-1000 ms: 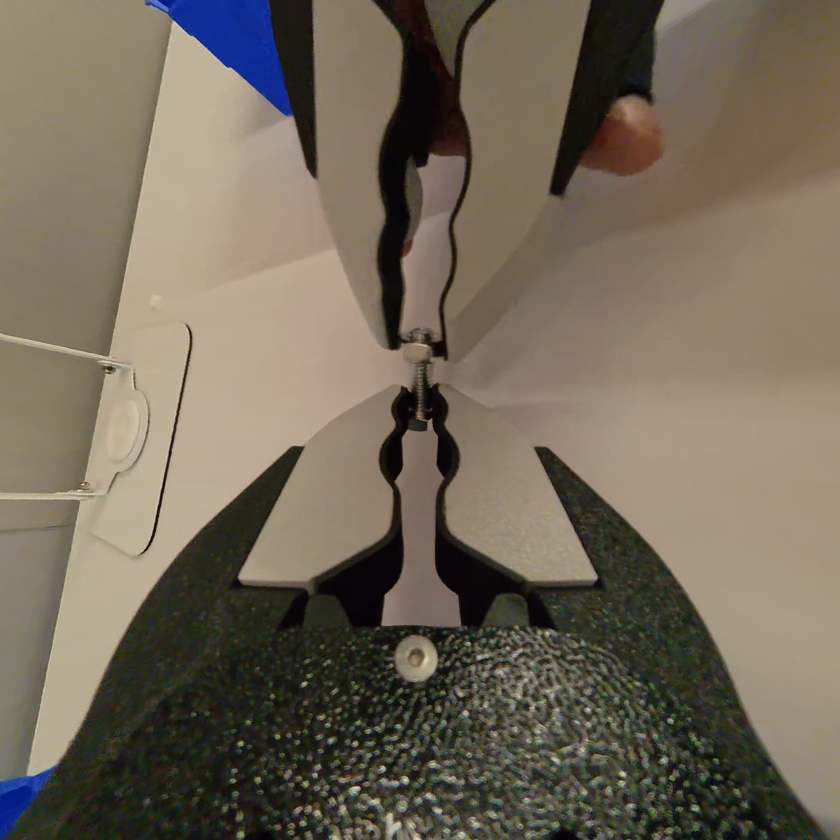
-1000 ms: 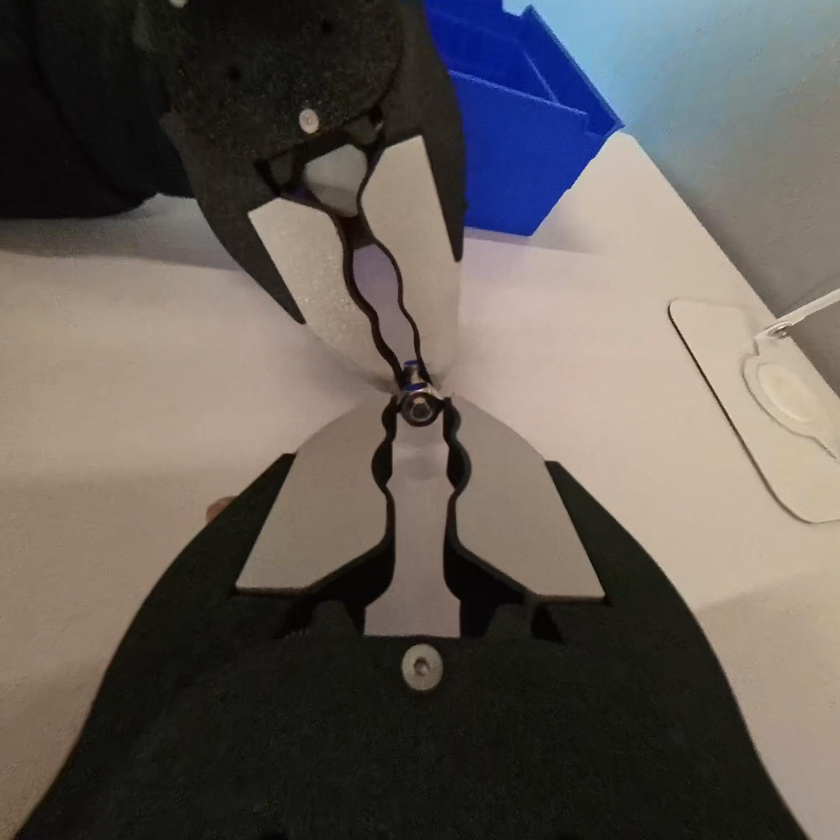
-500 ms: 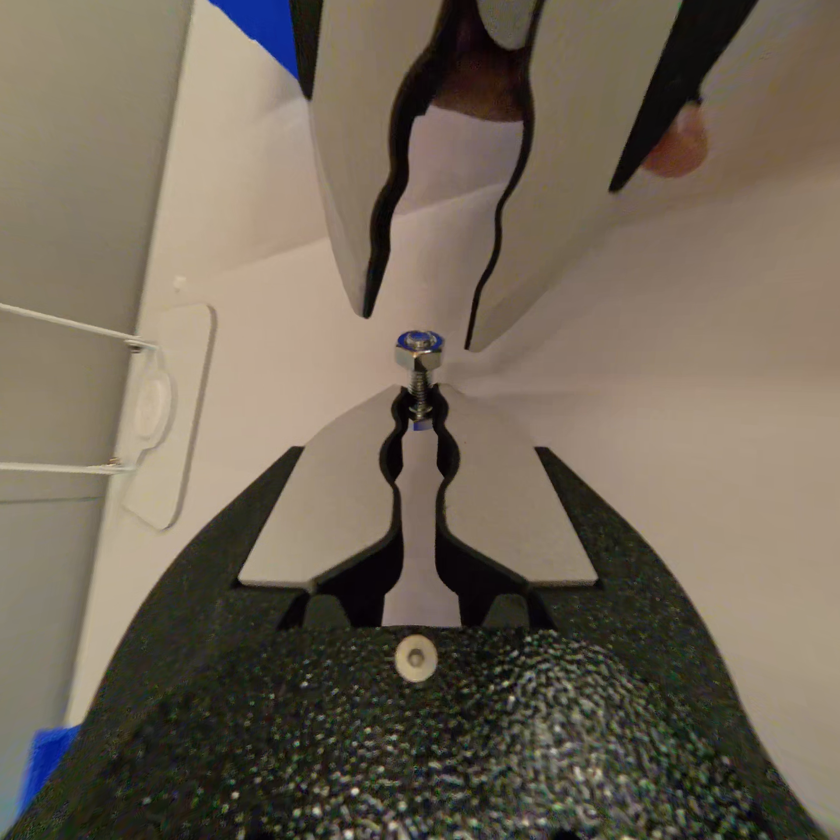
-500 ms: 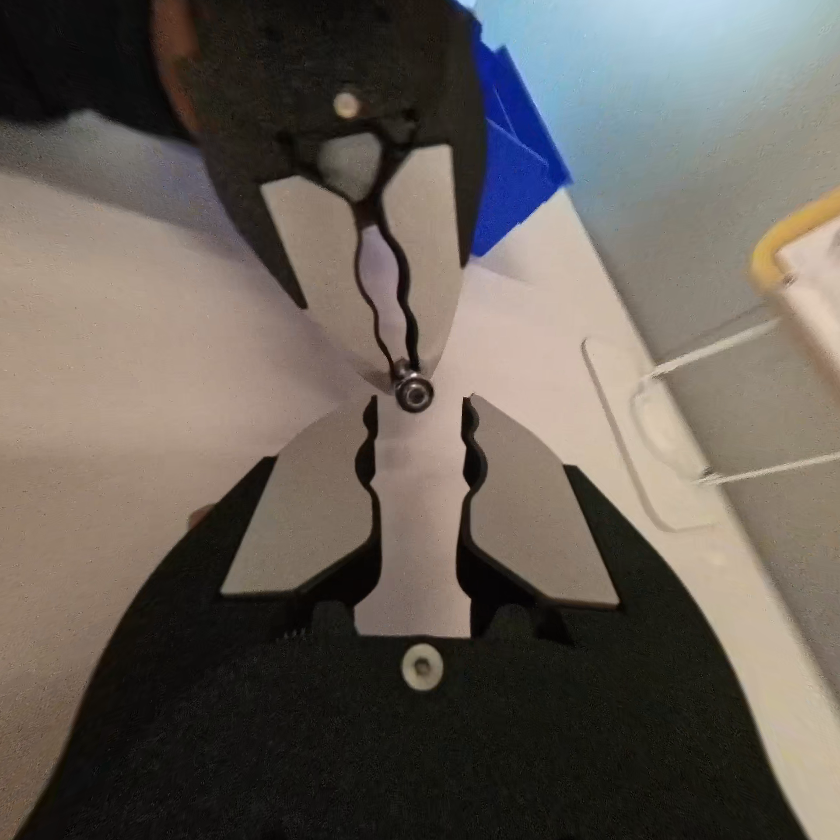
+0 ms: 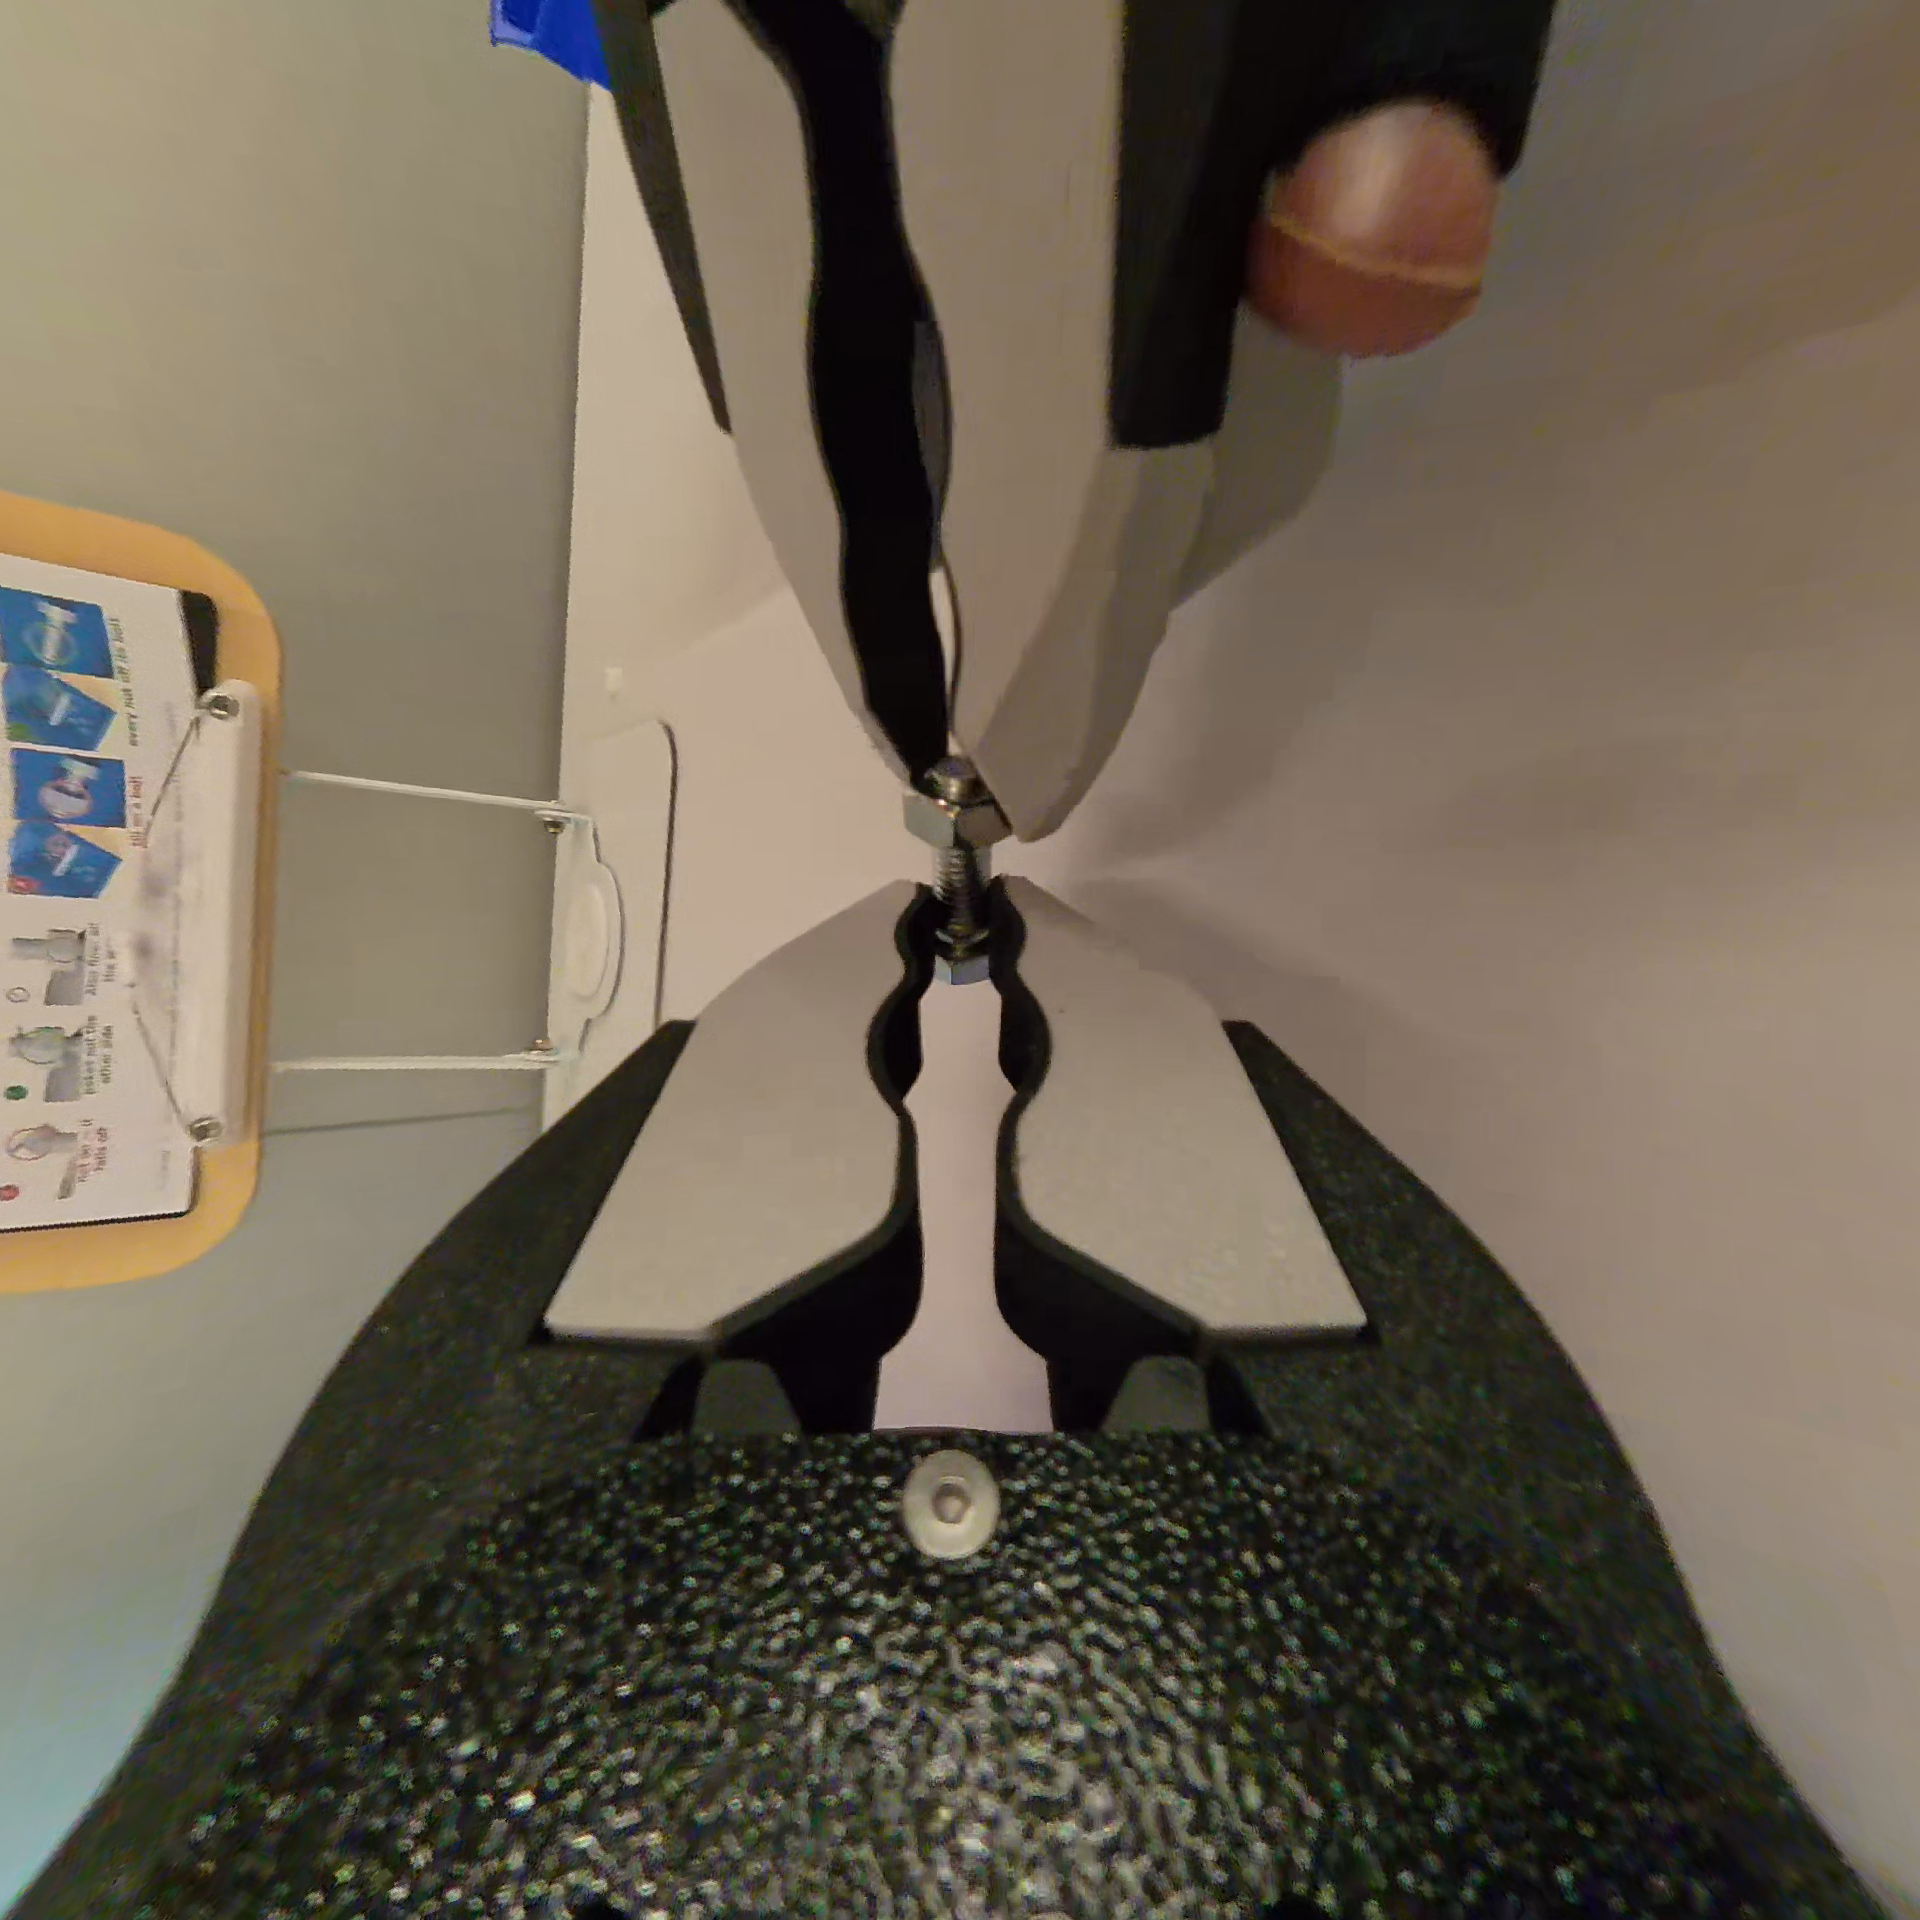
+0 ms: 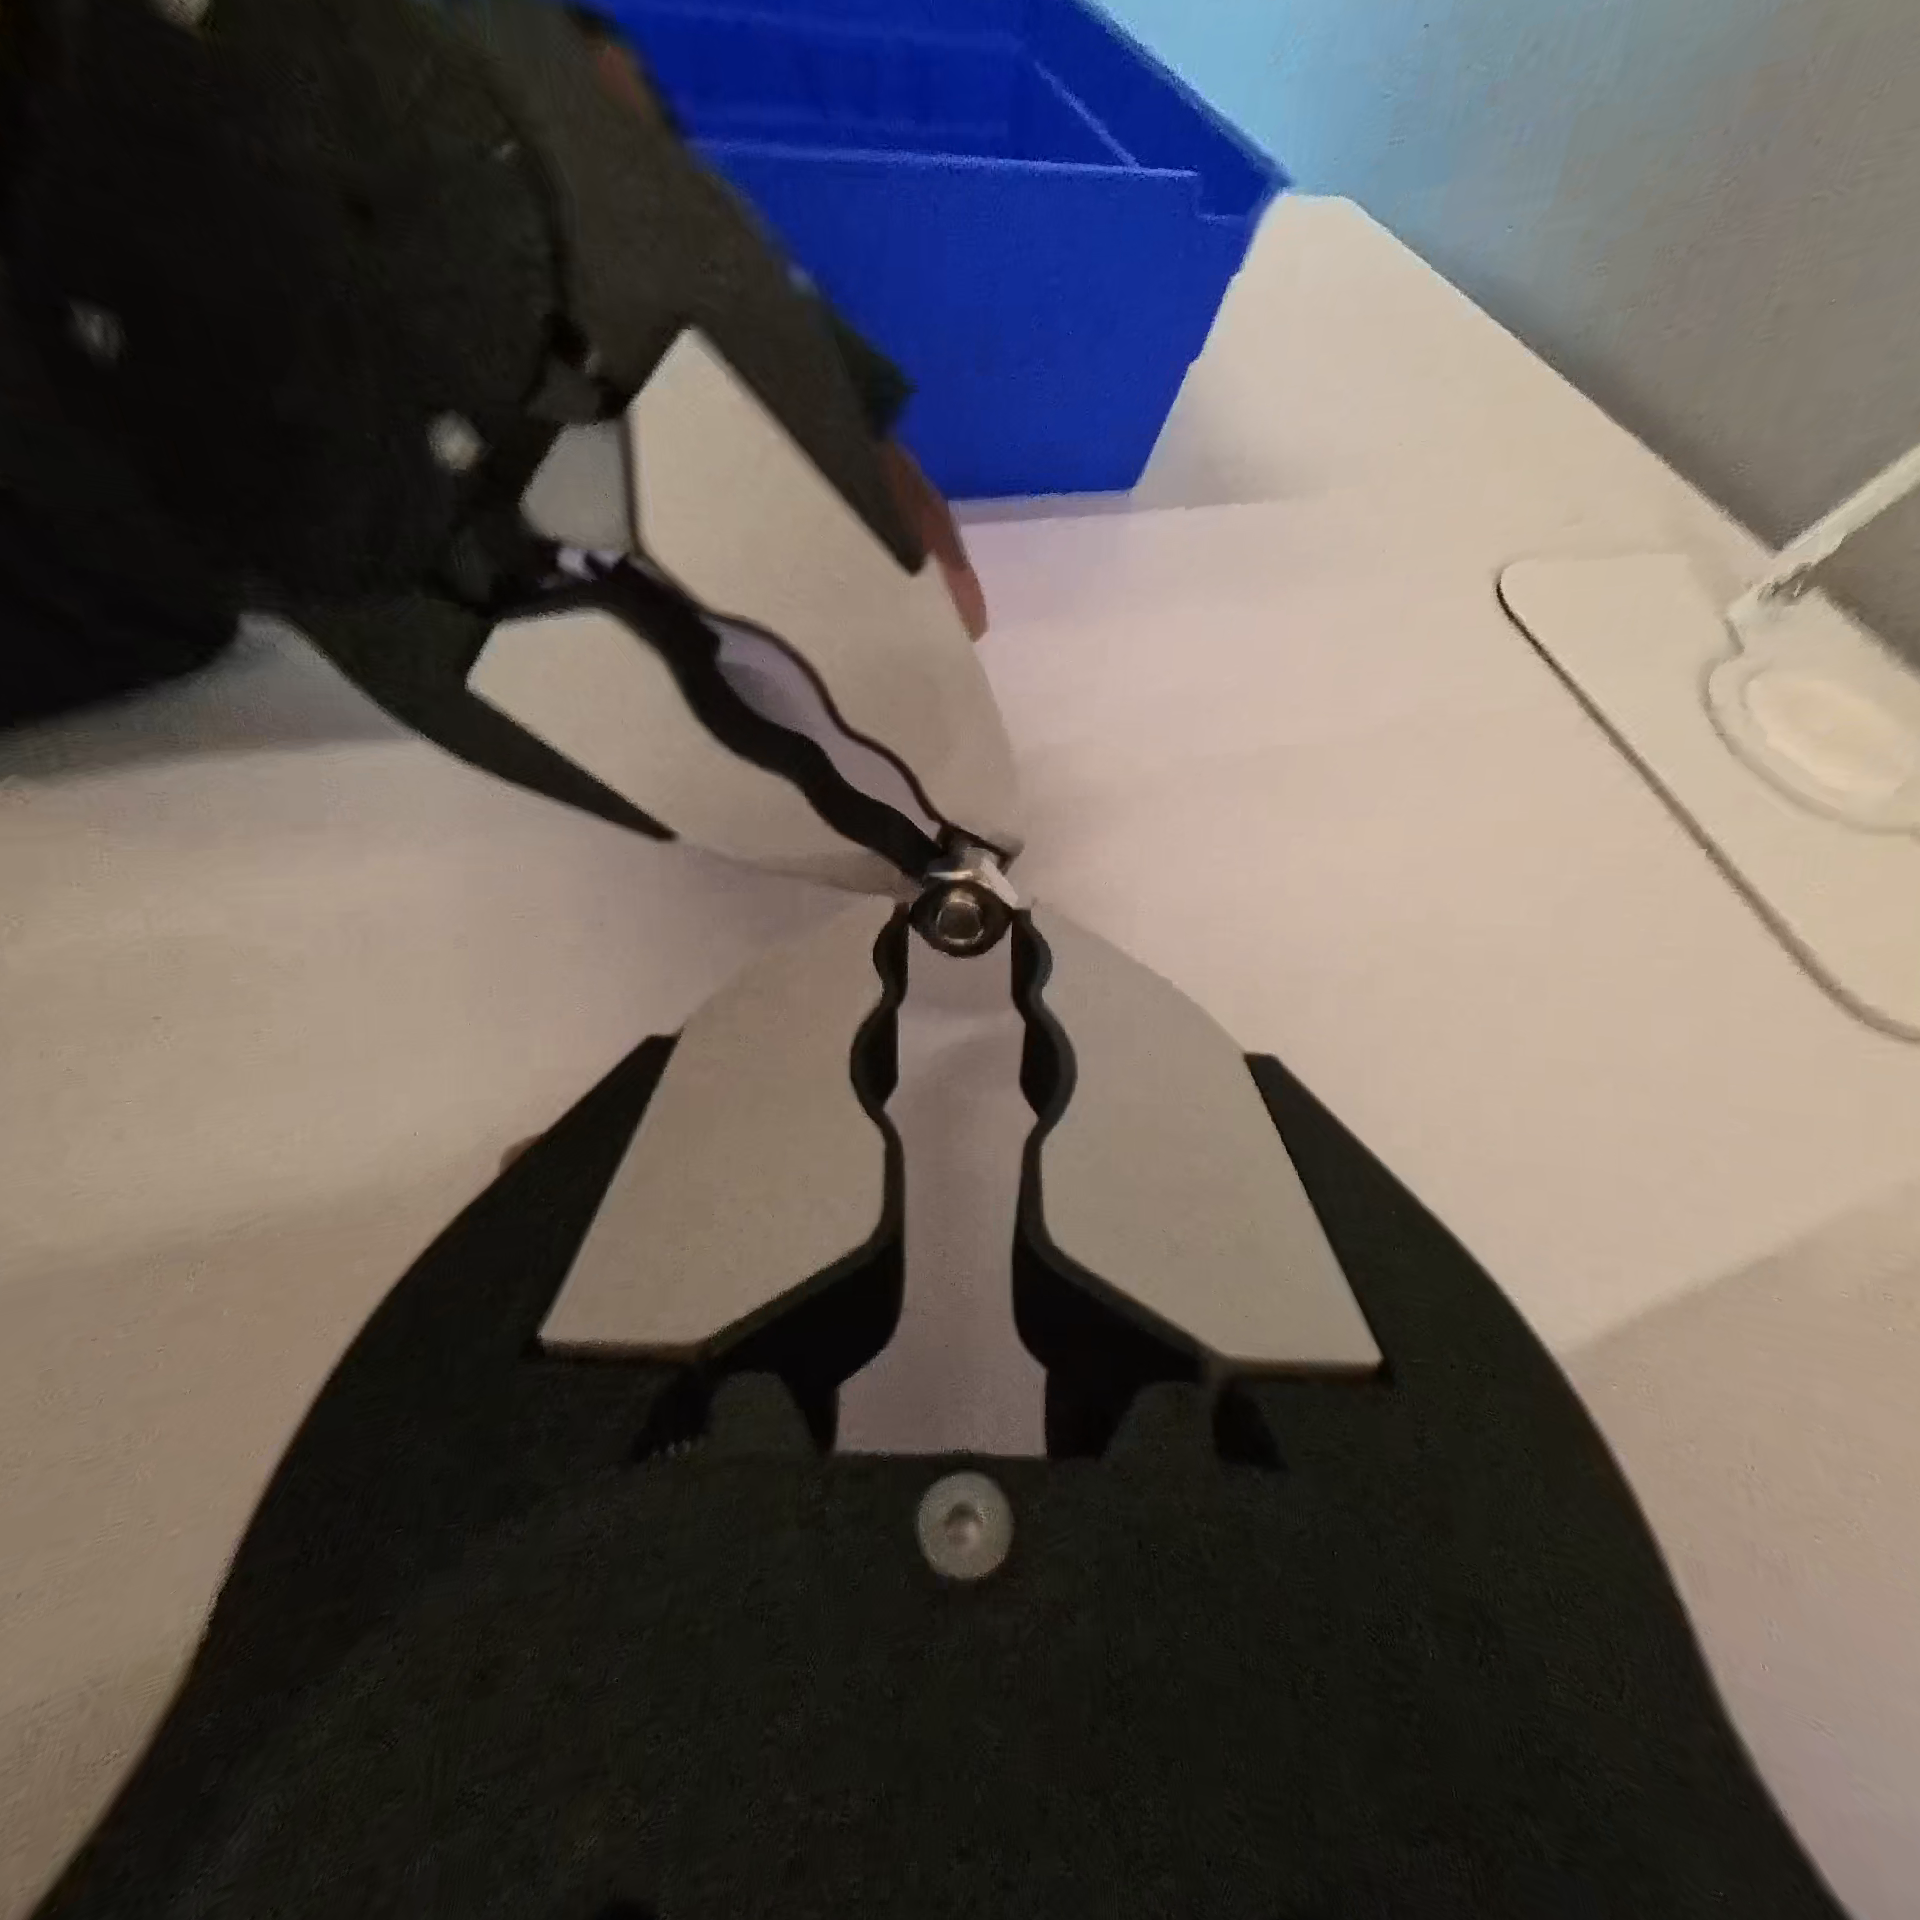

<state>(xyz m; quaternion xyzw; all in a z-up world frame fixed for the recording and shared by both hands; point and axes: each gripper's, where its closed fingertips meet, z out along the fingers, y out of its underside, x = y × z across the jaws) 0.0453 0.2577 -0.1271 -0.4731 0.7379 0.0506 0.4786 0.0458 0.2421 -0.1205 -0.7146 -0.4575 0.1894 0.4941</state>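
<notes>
My left gripper (image 5: 961,896) is shut on the head end of a small steel bolt (image 5: 961,883) and holds it above the white table (image 5: 1558,935). The threaded shaft points away from it. A hex nut (image 5: 956,821) sits on the far end of the thread. My right gripper (image 5: 956,795) comes in from the top of the left wrist view and is shut on that nut. In the right wrist view my right gripper (image 6: 961,925) has both pads against the nut (image 6: 961,920), seen end on. The left gripper (image 6: 966,847) reaches in from the upper left.
A blue bin (image 6: 987,260) stands at the back of the table. A clipboard with a picture sheet (image 5: 104,894) hangs on a wire stand, whose white base plate (image 6: 1714,779) lies by the grey wall. A person's thumb (image 5: 1371,229) rests on the right gripper. Only a small space, under 4 cm, lies between the two pairs of fingers.
My right gripper opened, let go of the nut and drew back a little, then came back rolled to a new angle and shut on the nut again. My left gripper kept hold of the bolt.
</notes>
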